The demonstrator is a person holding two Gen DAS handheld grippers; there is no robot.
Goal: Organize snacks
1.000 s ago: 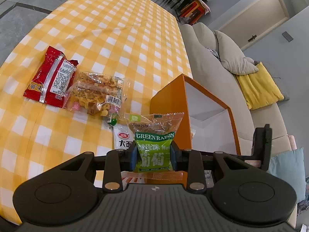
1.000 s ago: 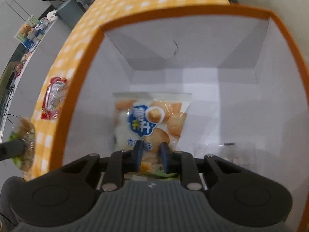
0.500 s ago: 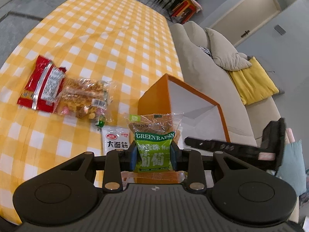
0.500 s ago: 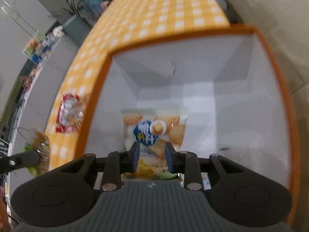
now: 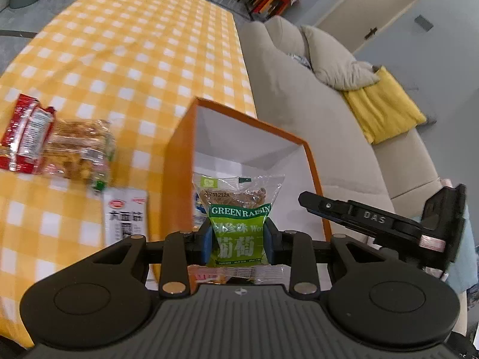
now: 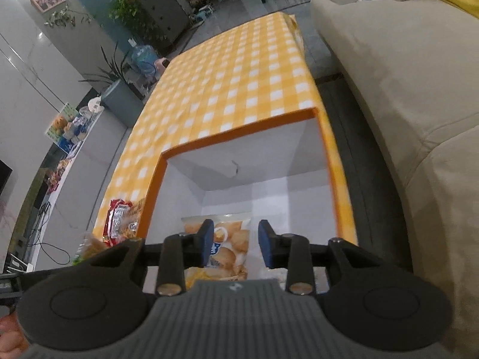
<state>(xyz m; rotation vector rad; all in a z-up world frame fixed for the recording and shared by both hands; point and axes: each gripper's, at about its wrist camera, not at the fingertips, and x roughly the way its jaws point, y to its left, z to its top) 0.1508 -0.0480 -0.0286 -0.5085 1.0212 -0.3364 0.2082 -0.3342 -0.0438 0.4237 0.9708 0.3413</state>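
A: Left gripper (image 5: 238, 240): blue pads clamped on both sides of a green plastic packet printed "GREEN RAISIN" (image 5: 238, 224), held upright, its clear top showing the raisins inside.

B: Position against the container?

A: Packet sits in front of the open mouth of an orange cardboard box with a white interior (image 5: 179, 161). The left wrist view cannot settle whether it is above the opening or just short of it.

B: Right gripper (image 6: 236, 246)?

A: Jaws parting, nothing pressed between the pads. Seen through the gap, a clear bag of round pale biscuits with a blue label (image 6: 223, 246) lies on the box floor, apart from both fingertips.

B: Outward from the box, on the left side?

A: A white sachet with black characters (image 5: 125, 215) lies on the yellow-and-white checked tablecloth (image 5: 125, 59) just beside the orange wall. Farther out, a clear bag of golden snacks (image 5: 79, 152), and touching its far edge a red foil packet with a white label (image 5: 25, 133).

B: Surroundings?

A: A beige fabric sofa (image 5: 284, 89) runs beside the table, with a yellow cushion (image 5: 384, 109) on it. In the left wrist view the right gripper's black body reaches in from the right, near the box rim.
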